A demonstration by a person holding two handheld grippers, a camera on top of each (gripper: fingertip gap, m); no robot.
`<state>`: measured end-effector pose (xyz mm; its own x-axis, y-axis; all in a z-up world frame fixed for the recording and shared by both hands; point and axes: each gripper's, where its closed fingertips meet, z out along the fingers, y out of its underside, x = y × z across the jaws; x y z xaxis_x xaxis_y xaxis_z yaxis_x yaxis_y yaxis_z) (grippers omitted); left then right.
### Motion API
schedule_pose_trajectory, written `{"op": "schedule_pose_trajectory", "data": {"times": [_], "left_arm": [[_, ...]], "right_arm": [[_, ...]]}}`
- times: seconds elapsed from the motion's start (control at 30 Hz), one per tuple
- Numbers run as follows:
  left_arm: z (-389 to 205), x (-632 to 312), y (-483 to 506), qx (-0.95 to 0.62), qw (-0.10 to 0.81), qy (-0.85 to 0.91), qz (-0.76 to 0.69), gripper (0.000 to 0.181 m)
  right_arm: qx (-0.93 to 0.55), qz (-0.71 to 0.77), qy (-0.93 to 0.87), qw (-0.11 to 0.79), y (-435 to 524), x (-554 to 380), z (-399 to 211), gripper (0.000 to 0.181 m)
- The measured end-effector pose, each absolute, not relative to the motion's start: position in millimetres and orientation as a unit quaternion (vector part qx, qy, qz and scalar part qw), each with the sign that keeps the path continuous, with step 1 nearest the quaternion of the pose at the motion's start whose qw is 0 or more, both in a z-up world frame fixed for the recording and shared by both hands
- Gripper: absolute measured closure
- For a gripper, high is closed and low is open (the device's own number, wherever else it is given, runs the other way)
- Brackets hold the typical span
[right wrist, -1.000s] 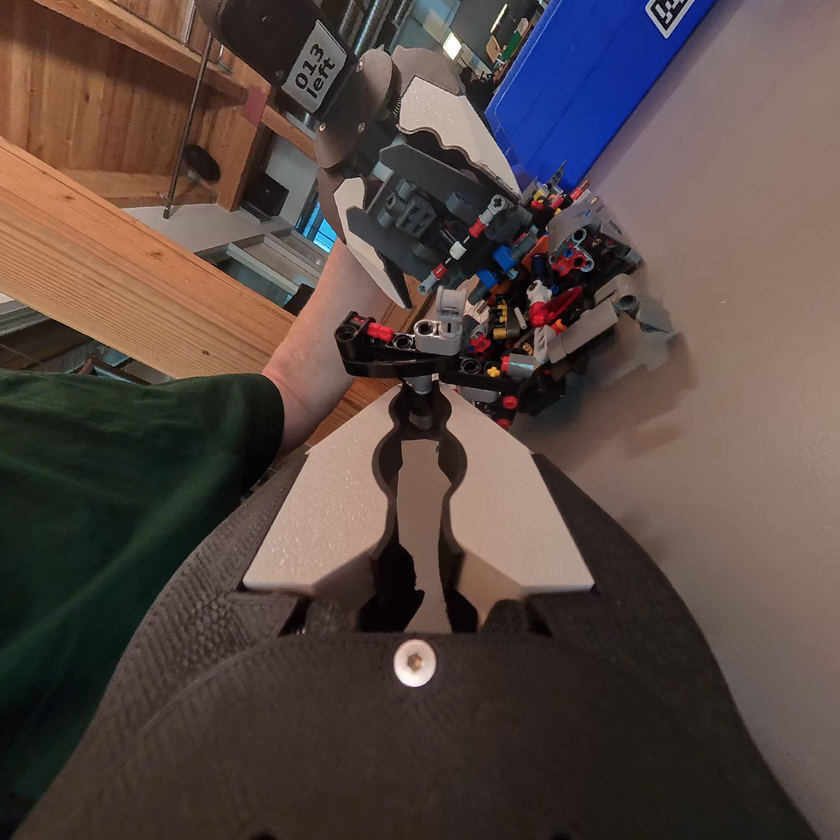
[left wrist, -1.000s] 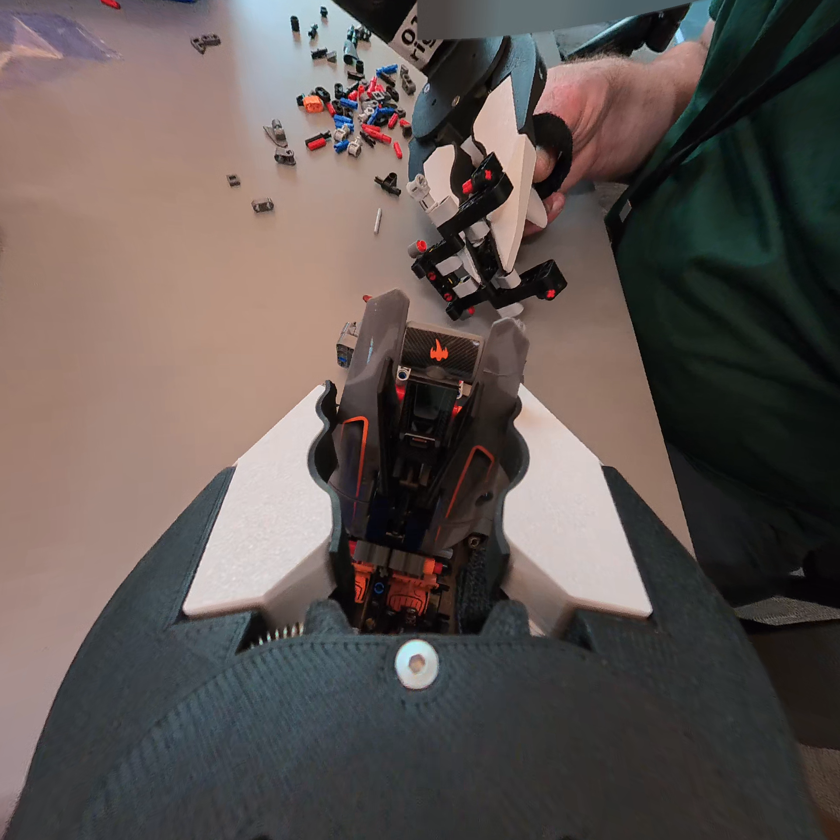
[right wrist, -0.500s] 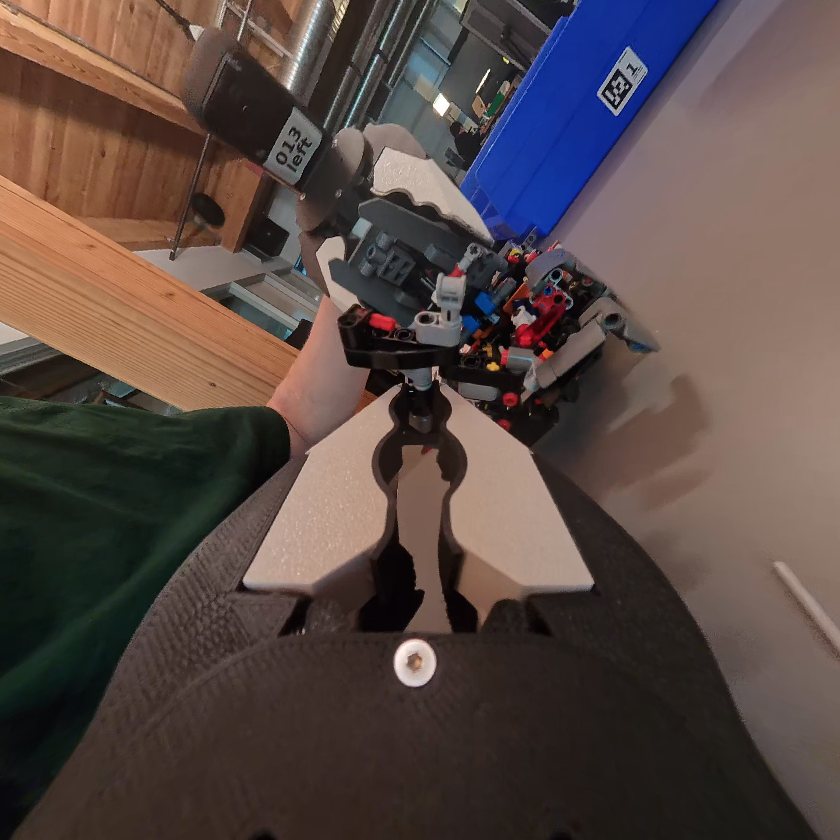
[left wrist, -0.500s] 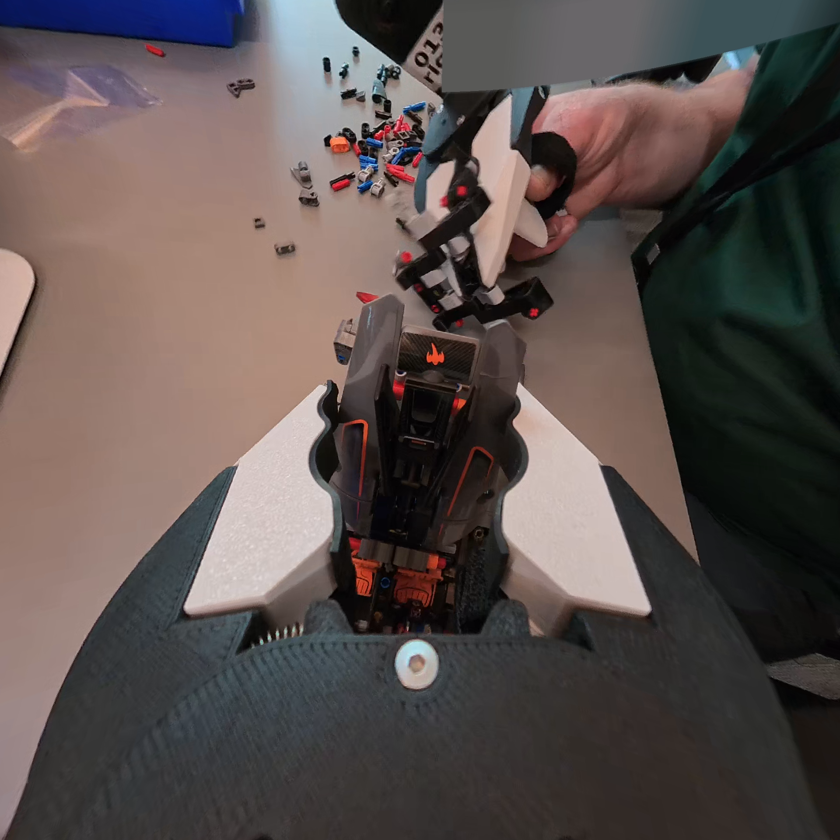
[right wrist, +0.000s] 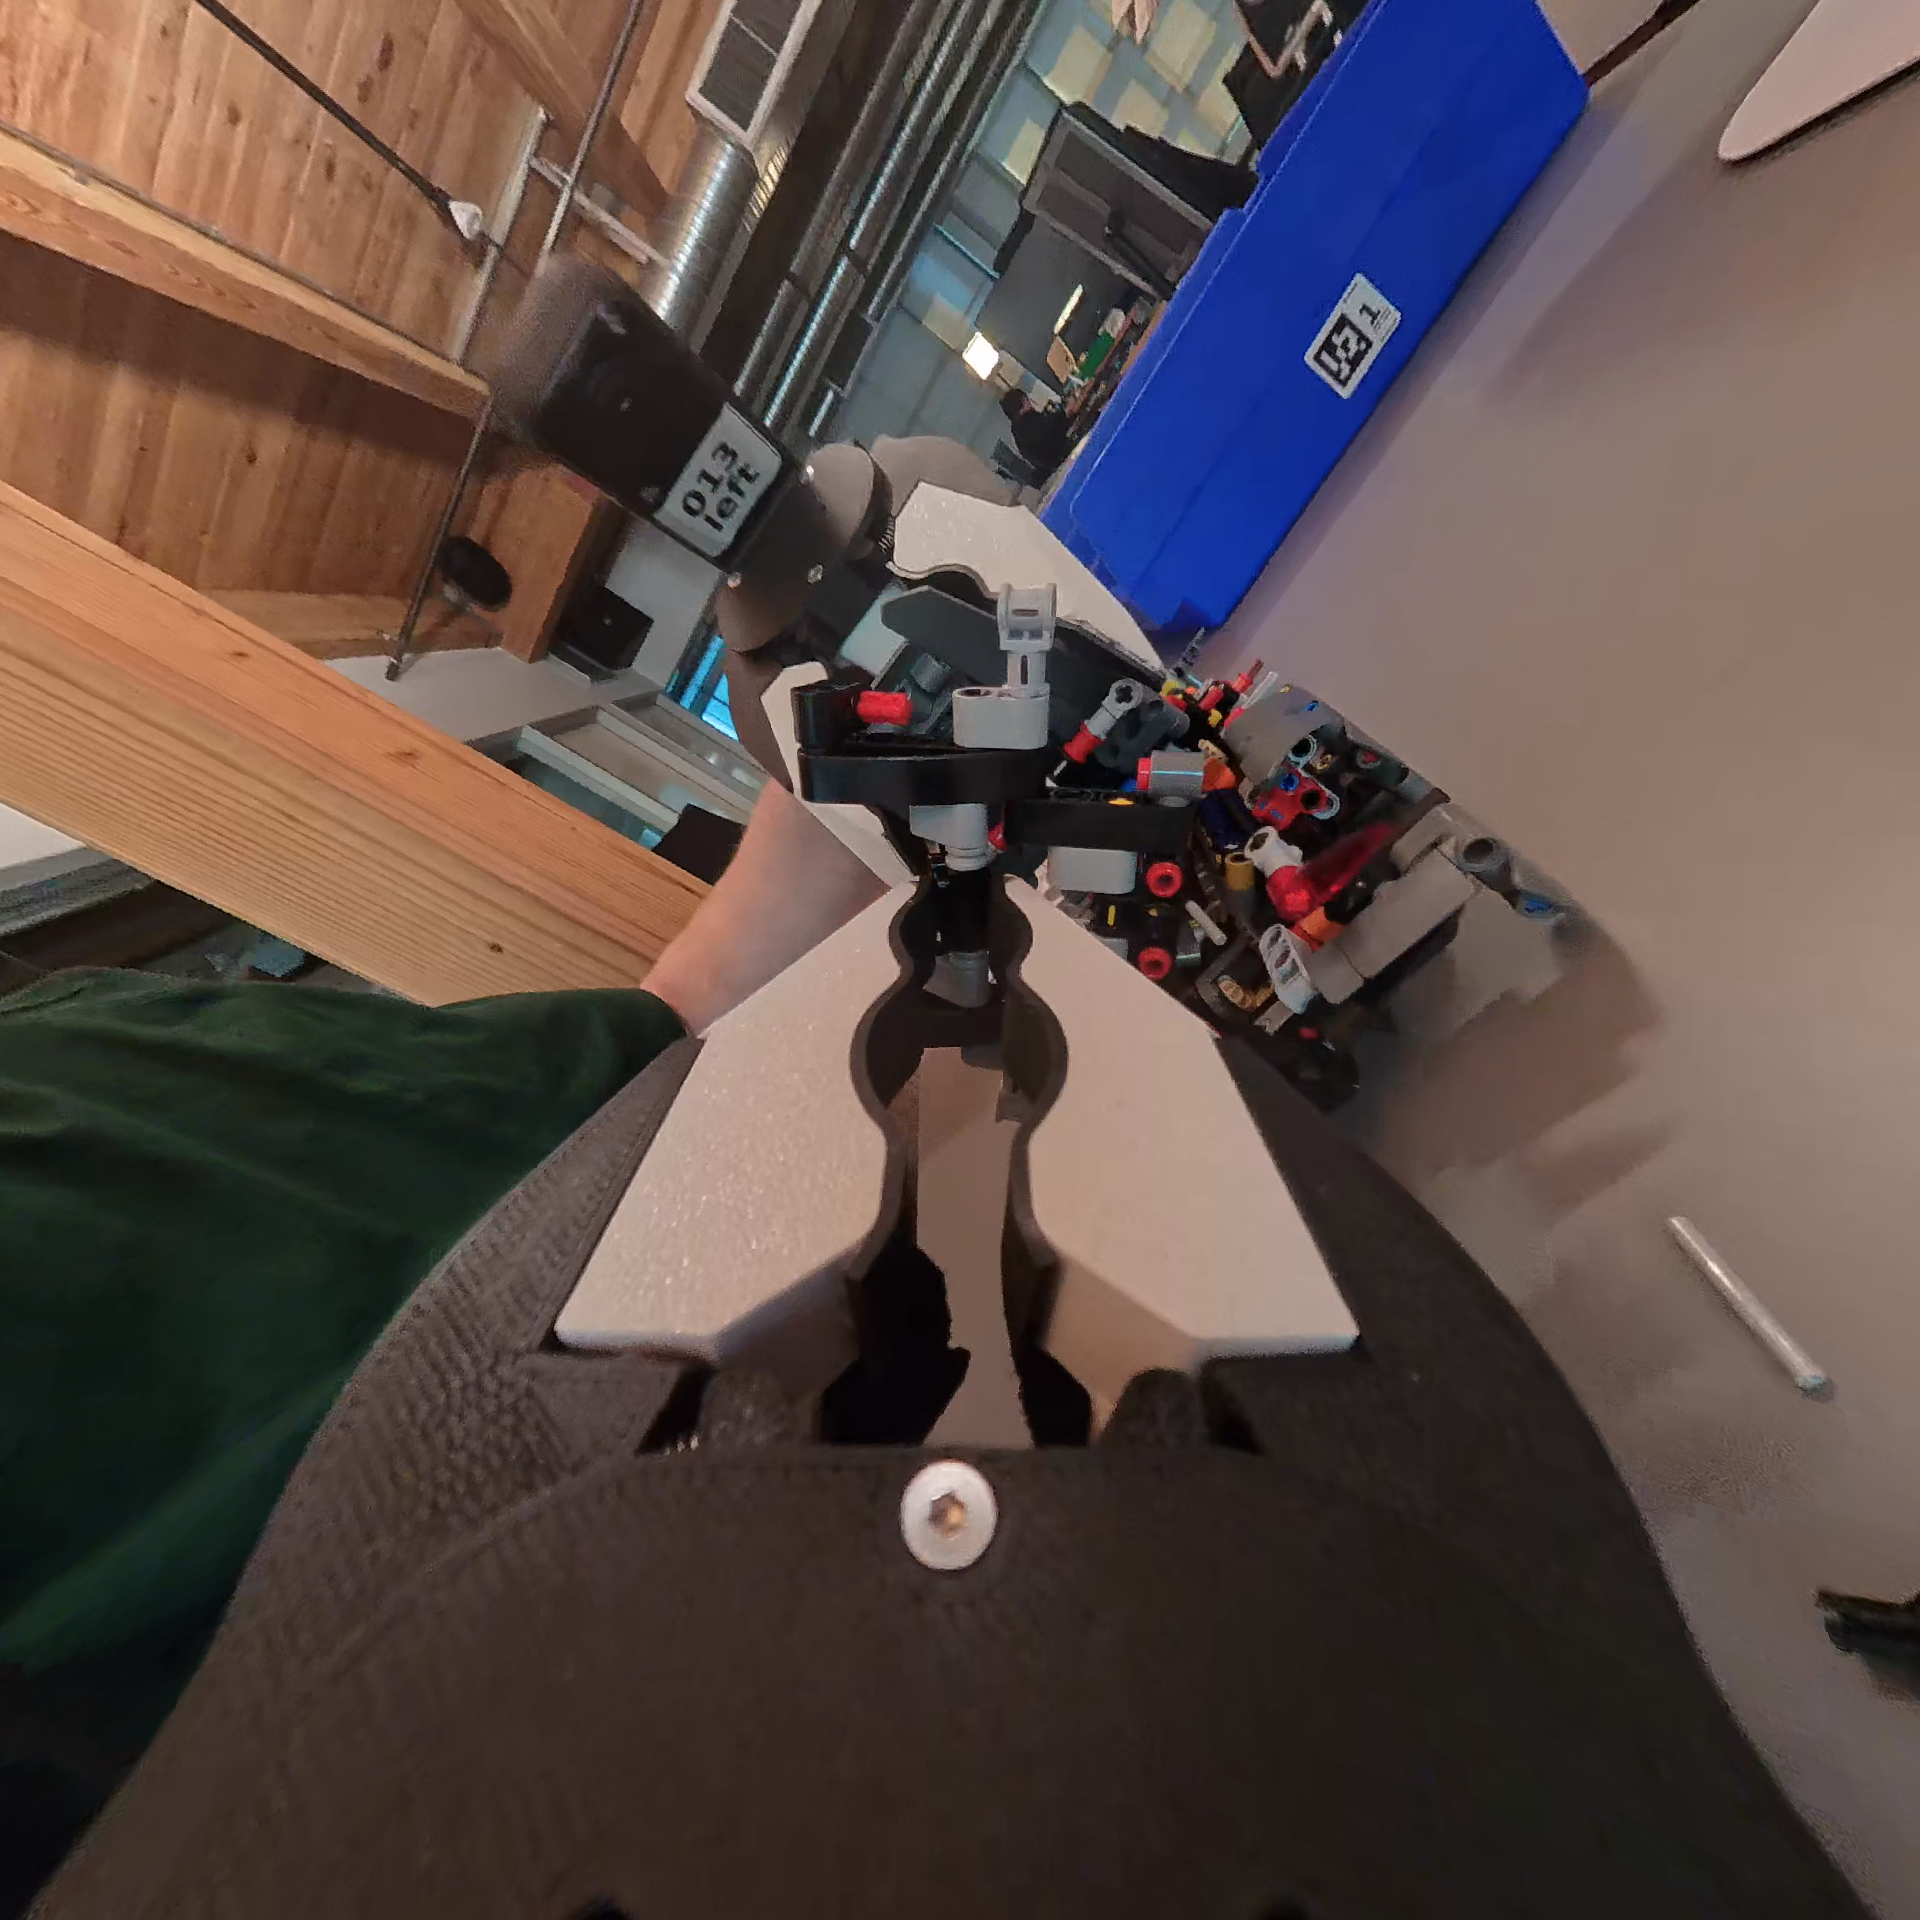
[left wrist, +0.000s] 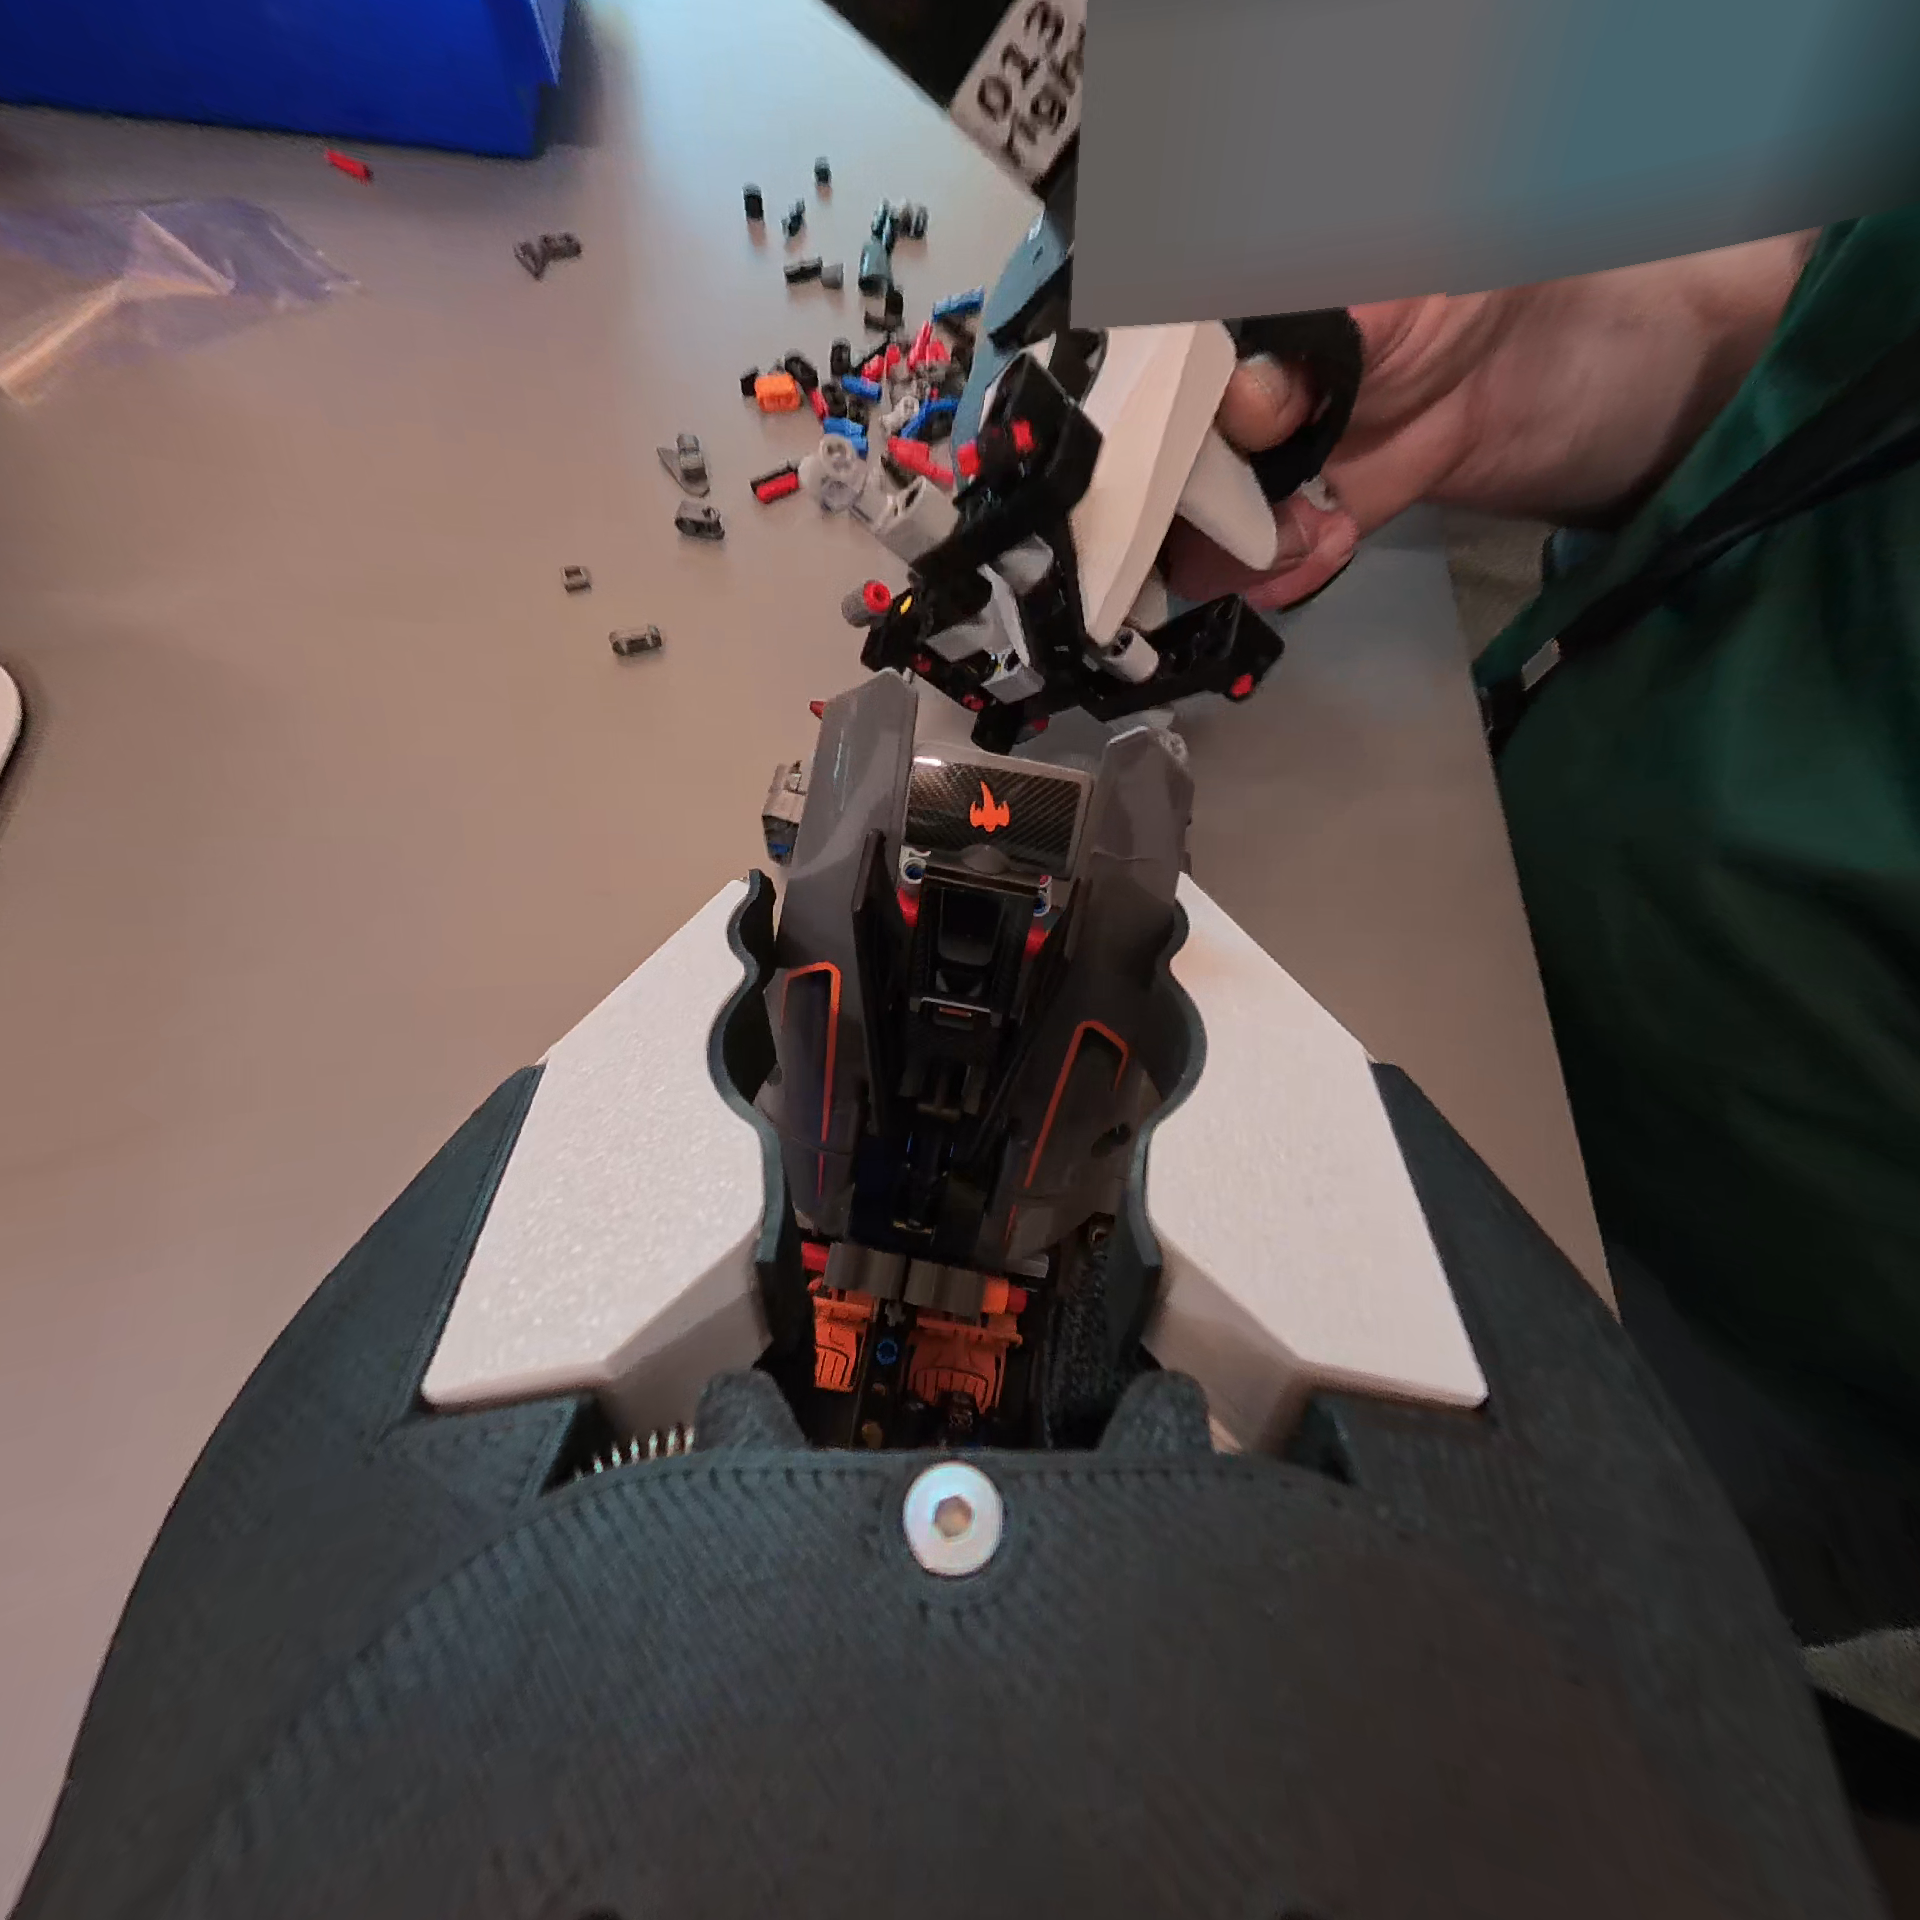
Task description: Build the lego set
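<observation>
Your left gripper (left wrist: pixel 966 1039) clamps the grey-and-orange car body (left wrist: pixel 977 997), nose toward twelve o'clock. Your right gripper (right wrist: pixel 961 935) pinches the black frame assembly (right wrist: pixel 935 758), touching the nose at one o'clock. Loose pieces (left wrist: pixel 862 384) lie at eleven on the table (left wrist: pixel 312 779).

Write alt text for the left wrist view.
The left gripper clamps a dark grey and orange lego car body above a grey table. Just beyond, the right gripper holds a black and grey lego frame near scattered small lego pieces.
</observation>
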<state>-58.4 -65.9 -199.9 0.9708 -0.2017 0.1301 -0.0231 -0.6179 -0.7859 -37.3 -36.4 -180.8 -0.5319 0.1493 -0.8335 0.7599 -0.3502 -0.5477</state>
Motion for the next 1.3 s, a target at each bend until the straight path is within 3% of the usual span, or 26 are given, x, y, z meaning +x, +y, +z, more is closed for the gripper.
{"op": "schedule_pose_trajectory", "data": {"times": [1.3], "left_arm": [[-132.0,-67.9,-80.7,-0.783,0.586,0.063,-0.196,0.114]], "right_arm": [[0.42,-0.755,0.448,0.229,1.6,-45.6,-156.0,0.175]]}}
